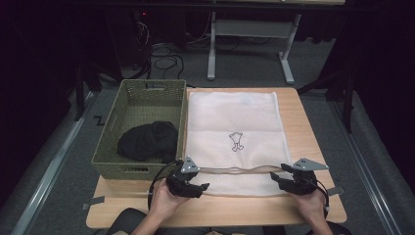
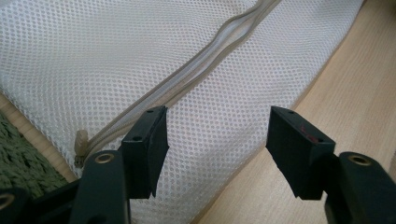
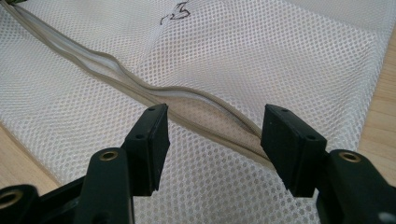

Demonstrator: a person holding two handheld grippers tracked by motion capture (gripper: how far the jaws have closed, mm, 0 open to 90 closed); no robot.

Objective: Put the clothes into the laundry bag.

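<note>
Presently, left gripper and right gripper stand with jaws apart, gripping nothing; the mesh laundry bag lies directly ahead, zipper partly open, black garment not yet loaded from basket

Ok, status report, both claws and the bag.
Left claw open, right claw open, at the zipper. Mesh bag flat, ungripped. Nothing in the way.

black hand-held gripper | grey triangular plate | black cable | brass-ringed holes
</note>
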